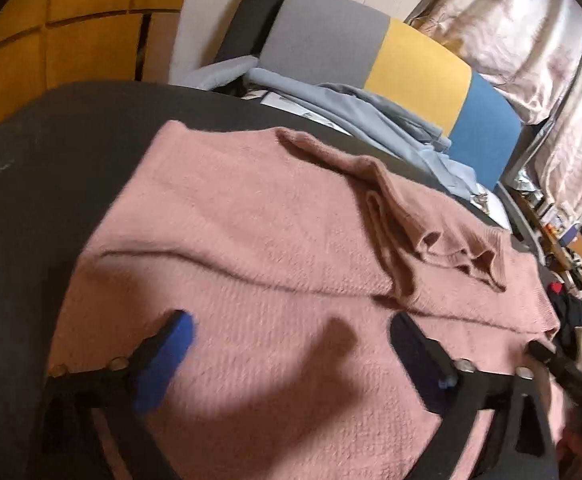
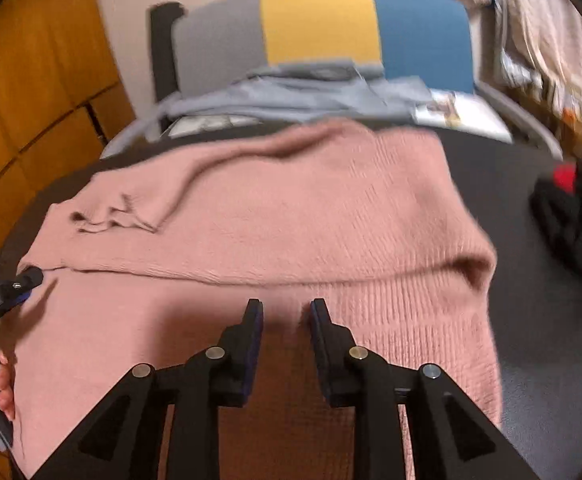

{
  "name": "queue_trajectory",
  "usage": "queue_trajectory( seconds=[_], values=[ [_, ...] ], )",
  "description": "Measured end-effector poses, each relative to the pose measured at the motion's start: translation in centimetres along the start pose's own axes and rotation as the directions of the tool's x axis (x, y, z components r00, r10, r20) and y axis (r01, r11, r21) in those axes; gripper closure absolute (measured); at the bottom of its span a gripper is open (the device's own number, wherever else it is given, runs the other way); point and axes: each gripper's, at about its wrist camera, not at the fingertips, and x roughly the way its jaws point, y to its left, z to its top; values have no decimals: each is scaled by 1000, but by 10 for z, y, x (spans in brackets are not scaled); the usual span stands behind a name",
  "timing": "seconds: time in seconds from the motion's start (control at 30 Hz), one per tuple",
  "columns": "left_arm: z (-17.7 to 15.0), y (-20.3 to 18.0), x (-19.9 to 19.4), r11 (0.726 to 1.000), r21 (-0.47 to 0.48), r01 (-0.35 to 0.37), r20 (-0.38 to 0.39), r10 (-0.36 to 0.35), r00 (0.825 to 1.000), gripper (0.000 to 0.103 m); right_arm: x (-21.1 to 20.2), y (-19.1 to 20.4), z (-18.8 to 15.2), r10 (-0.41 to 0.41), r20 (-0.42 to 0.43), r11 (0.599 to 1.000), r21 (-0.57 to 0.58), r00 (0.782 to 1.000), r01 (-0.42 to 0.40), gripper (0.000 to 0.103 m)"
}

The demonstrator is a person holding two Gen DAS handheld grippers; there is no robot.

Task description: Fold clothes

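The pink sweater (image 2: 275, 216) is lying across the dark tabletop (image 2: 531, 280), 1 sleeve (image 1: 395, 208) folded inward to narrow it. The left gripper (image 1: 291, 344) is hovering wide open, and the right gripper (image 2: 287, 312) slightly open, both gripping nothing

The left hand-held gripper (image 1: 291, 344) has black angular linkage arms with round silver screws at the joints and bright blue pads on its fingers (image 1: 167, 360). The right hand-held gripper (image 2: 287, 320) matches it (black frame, silver pivots, dark blue pad edges).
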Motion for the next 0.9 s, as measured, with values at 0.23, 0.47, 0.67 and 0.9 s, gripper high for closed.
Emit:
queue_trajectory(
  seconds=[0.23, 0.47, 0.67, 0.9],
  values=[
    [33, -6, 40, 998, 57, -31, -14, 31, 999, 0, 34, -7, 38, 21, -2, 1000, 23, 1000, -20, 79],
    [72, -19, 81, 988, 108, -114, -34, 118, 992, 0, 72, -15, 86, 57, -20, 997, 53, 998, -55, 79],
    [49, -41, 34, 968, 249, -10, -76, 30, 997, 2, 15, 2, 47, 138, -88, 987, -66, 987, -144, 79],
    [-42, -24, -19, 941, 332, -70, -104, 110, 988, 2, -42, 9, -49, 33, -106, 956, -285, 994, -62, 79]
  ],
)
